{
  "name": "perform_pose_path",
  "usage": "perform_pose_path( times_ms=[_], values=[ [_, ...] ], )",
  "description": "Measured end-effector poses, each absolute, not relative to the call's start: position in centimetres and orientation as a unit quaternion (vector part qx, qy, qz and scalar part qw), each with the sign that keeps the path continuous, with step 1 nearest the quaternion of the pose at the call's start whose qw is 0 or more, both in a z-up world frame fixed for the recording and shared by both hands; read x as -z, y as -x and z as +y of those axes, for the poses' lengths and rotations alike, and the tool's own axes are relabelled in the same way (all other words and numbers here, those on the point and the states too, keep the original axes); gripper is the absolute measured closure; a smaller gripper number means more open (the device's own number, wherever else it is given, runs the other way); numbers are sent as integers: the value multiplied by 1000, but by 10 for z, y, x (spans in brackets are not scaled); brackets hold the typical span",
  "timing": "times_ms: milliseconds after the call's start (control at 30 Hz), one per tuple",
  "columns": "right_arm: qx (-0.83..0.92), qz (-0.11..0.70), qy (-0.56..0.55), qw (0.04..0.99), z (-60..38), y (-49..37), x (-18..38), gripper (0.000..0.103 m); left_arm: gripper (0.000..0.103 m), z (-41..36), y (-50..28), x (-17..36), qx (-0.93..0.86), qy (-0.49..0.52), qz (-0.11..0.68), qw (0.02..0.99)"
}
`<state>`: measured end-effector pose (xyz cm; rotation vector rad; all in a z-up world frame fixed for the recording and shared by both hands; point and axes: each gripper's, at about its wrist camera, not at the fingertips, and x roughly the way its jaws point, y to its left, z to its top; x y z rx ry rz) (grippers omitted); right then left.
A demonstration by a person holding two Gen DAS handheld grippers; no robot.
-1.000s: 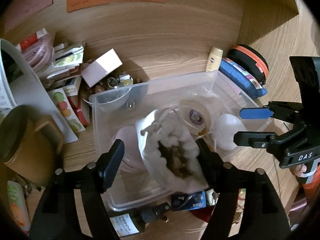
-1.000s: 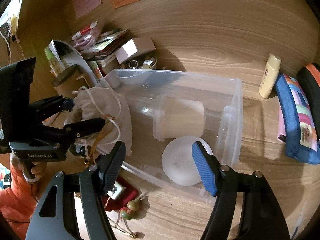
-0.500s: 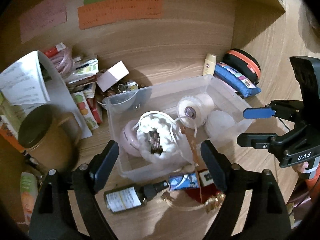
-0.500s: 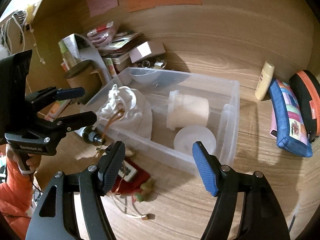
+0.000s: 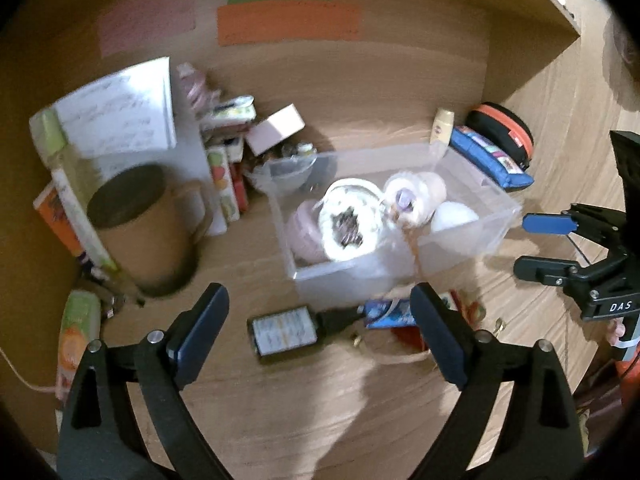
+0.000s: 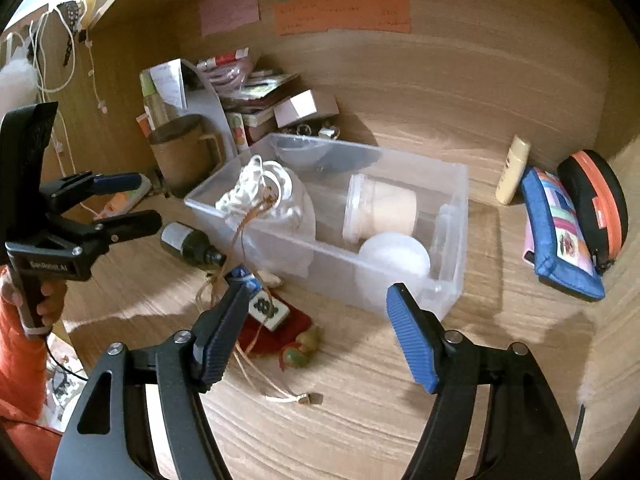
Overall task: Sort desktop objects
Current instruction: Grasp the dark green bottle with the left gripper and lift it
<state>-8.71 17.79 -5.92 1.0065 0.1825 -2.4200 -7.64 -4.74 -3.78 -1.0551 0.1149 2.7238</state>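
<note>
Ahead, at twelve o'clock from both grippers, the clear bin (image 5: 472, 236) with the white drawstring pouch (image 5: 348, 220) inside; nearer, the dark bottle (image 5: 286, 330), long axis nine-to-three, just off the empty, opening left gripper (image 5: 320, 334); right gripper (image 6: 316, 336) spread, empty.

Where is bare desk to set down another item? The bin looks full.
Free: the near desk in front of the clear bin, and the strip between bin and blue pouch. Crowded: back-left corner around the brown mug, and by the dark bottle.
</note>
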Motion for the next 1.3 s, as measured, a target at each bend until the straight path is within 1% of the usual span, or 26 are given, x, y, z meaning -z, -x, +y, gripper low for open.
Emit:
perform_pose_path(
  times_ms=[233, 533, 633, 700, 733, 800, 900, 1133, 1233, 1300],
  values=[
    [888, 65, -384, 244, 183, 85, 78, 35, 10, -53, 73, 66, -913, 395, 27, 100],
    [871, 66, -413, 258, 179, 86, 107, 35, 10, -47, 84, 100, -894, 437, 22, 100],
    [866, 74, -420, 262, 176, 88, 115, 45, 10, -47, 88, 107, -890, 444, 19, 102],
    [863, 81, -424, 263, 173, 90, 119, 54, 10, -47, 91, 109, -889, 447, 17, 102],
    [863, 85, -424, 262, 172, 91, 121, 55, 10, -47, 93, 110, -888, 448, 16, 102],
    [863, 91, -423, 261, 170, 92, 123, 62, 10, -48, 97, 112, -887, 451, 12, 100],
    [861, 93, -425, 263, 169, 95, 125, 67, 10, -47, 101, 115, -884, 456, 9, 99],
    [860, 96, -425, 265, 168, 102, 129, 72, 10, -42, 112, 121, -881, 463, 13, 93],
    [859, 100, -424, 270, 165, 104, 129, 79, 10, -43, 116, 122, -883, 461, 9, 90],
    [857, 104, -423, 274, 162, 105, 130, 85, 10, -44, 118, 122, -885, 458, 5, 85]
  ],
)
